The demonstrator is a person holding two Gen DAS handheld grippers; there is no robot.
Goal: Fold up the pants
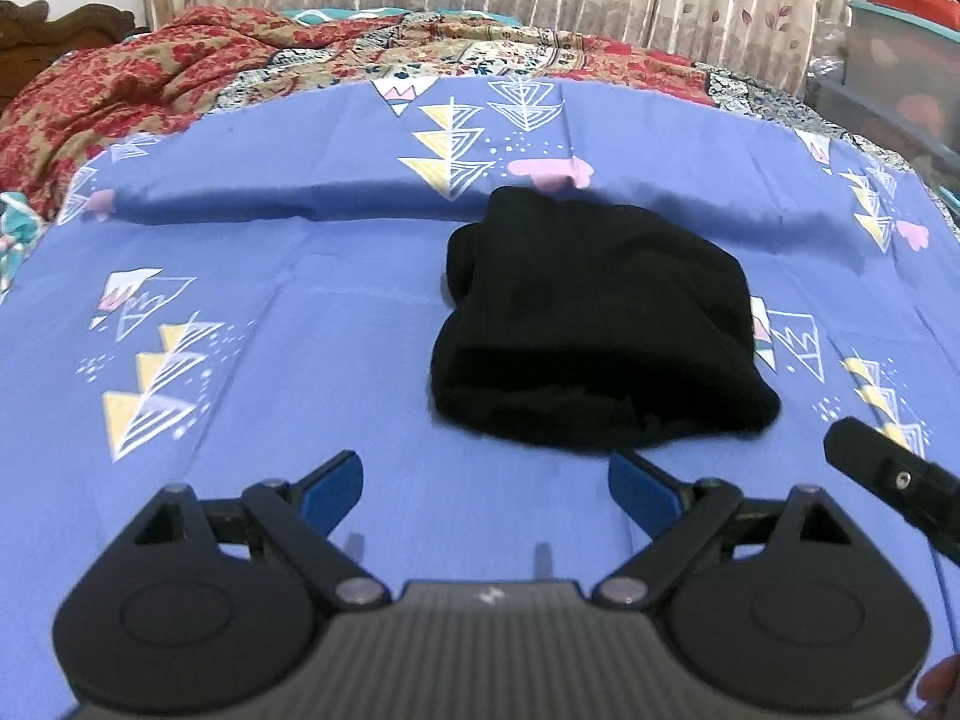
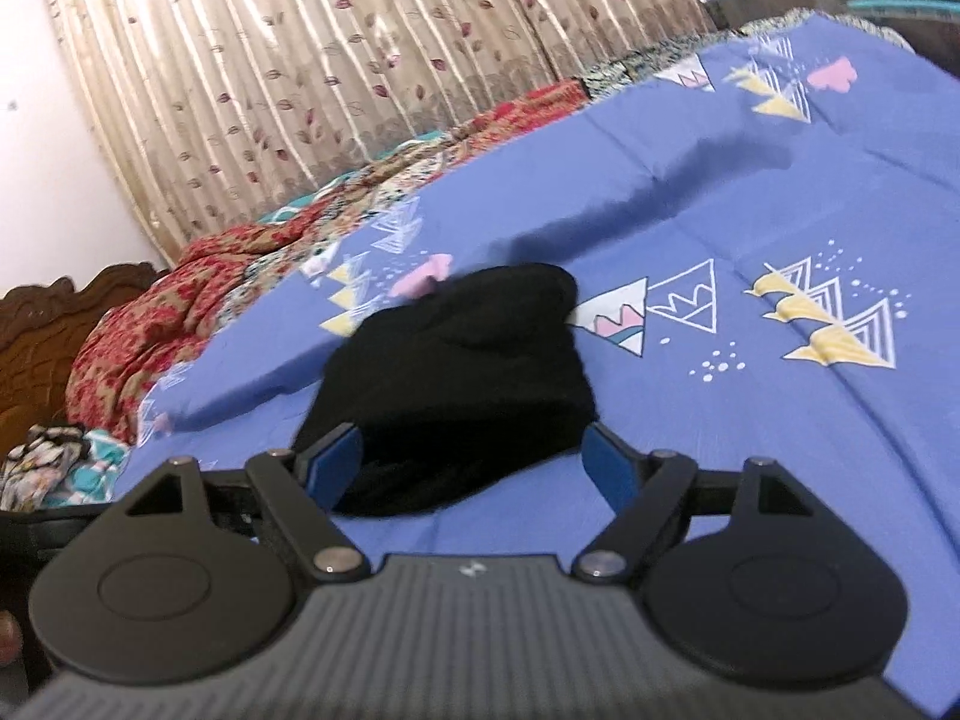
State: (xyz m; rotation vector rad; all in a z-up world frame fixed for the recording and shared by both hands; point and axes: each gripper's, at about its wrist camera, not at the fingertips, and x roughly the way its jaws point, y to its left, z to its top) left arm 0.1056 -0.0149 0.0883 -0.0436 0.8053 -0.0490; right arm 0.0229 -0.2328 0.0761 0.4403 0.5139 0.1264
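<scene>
Bed [image 1: 300, 312], blue patterned sheet; folded black pants [image 1: 594, 324] lying on it

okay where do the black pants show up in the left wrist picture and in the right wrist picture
Left wrist: black pants lie right of centre on the blue sheet, beyond the open fingers.
Right wrist: black pants lie at centre, just past the open fingers.
Shared landmark: the pink cloud print at the pants' far end.

Both grippers — left [image 1: 486, 489], right [image 2: 471, 462] — fingers spread, empty
</scene>
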